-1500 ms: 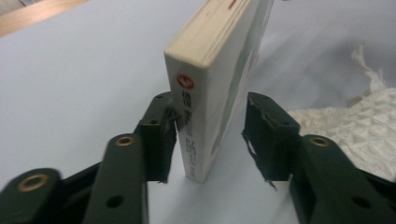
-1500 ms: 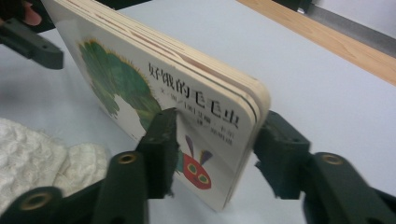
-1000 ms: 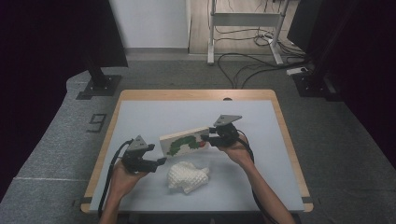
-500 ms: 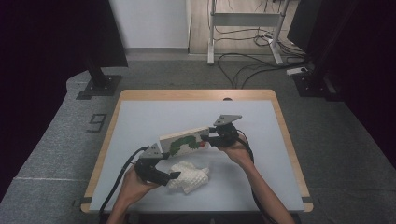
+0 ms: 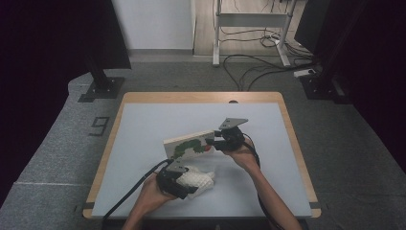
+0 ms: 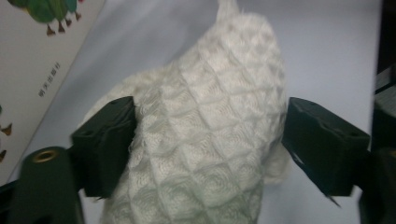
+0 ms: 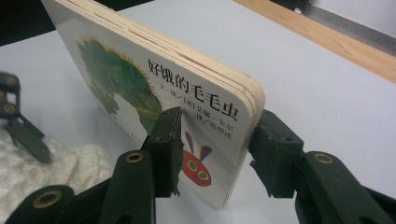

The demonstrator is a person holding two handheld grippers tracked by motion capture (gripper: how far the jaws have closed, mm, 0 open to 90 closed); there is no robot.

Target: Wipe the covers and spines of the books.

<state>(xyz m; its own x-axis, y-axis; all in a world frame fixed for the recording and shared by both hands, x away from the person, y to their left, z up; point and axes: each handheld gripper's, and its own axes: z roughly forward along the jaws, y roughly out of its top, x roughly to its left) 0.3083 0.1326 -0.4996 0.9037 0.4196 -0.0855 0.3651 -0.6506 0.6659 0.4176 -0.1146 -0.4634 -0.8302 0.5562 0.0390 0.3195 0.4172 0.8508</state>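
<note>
Nearest the person, at the front of the table (image 5: 143, 124), the left gripper (image 5: 178, 179) sits over a white knitted cloth (image 5: 198, 179) with a raised diamond pattern. In the left gripper view the cloth (image 6: 210, 140) bulges up between the two black jaws, which stand fairly wide on either side of the bunched fabric; the left jaw touches the knit, while the right jaw sits at its edge. The jaws have just been closing on the cloth, and I cannot tell whether they press it firmly.

Just beyond, near the table's middle, the right gripper (image 5: 221, 142) clamps a thick board book (image 5: 189, 143) by its corner. In the right gripper view the jaws pinch the book (image 7: 154, 88) across its thickness, one on the front cover beside the caterpillar's red face, the other against the back. The book stands tilted on its edge, its cover showing a green caterpillar and Chinese title characters.
</note>
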